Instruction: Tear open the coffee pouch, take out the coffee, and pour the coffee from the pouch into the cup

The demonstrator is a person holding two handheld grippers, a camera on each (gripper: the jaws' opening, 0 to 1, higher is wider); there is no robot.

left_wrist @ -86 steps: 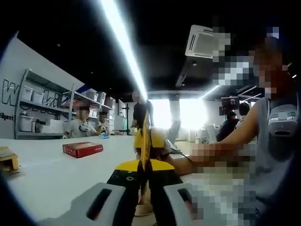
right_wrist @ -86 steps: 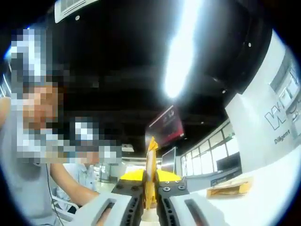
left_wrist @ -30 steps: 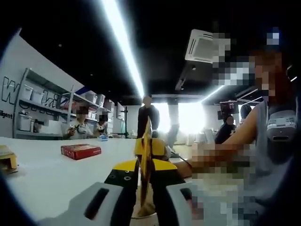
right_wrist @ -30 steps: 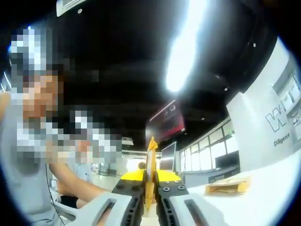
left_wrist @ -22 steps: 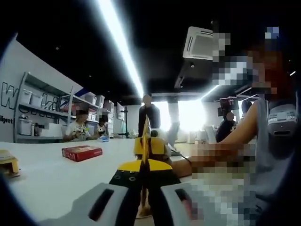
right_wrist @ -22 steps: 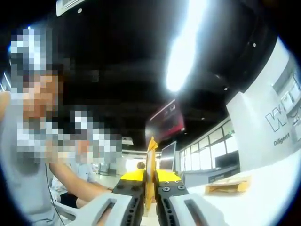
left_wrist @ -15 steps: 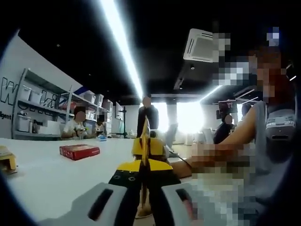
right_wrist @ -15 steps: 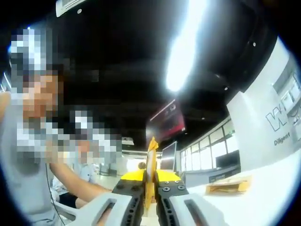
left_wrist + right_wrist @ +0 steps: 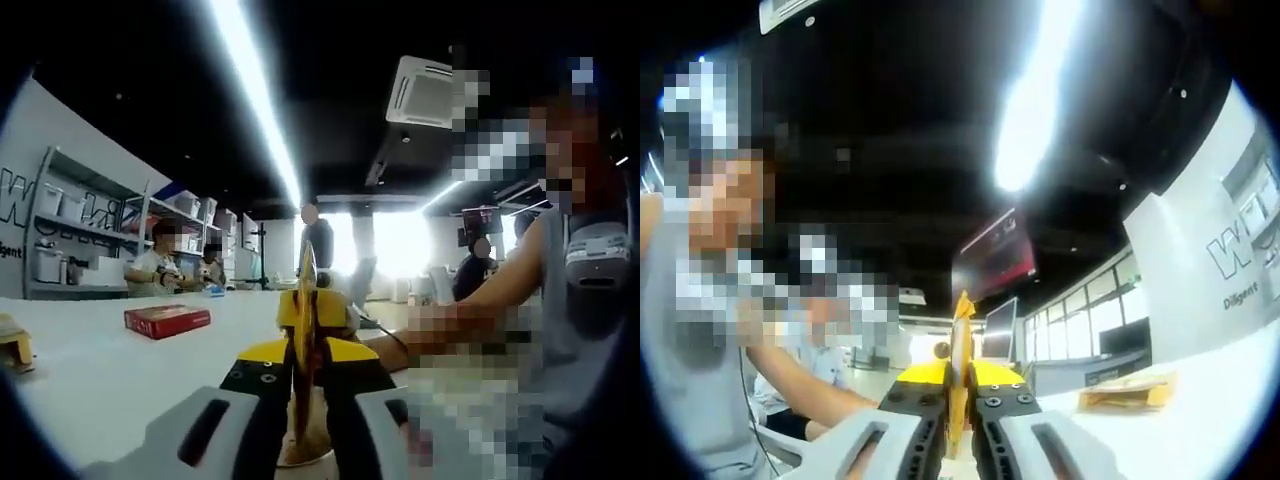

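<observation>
White table runs out under my left gripper, with a dark ceiling and a long strip light overhead. My left jaws are closed tight on the pouch, a thin yellow packet seen edge-on, standing upright above them. Right below the pouch, between the jaws, I can see the rim of the cup on the table. Left of the pouch and well apart from it lies a red box; farther left, at the table's edge, sits a small wooden block. Behind the red box, people sit in front of wall shelves. Right of the pouch, a person's forearm reaches in toward it. In the right gripper view, my right gripper also has its jaws shut on the pouch, again edge-on and upright. Right of it, a flat tan packet lies on the table.
</observation>
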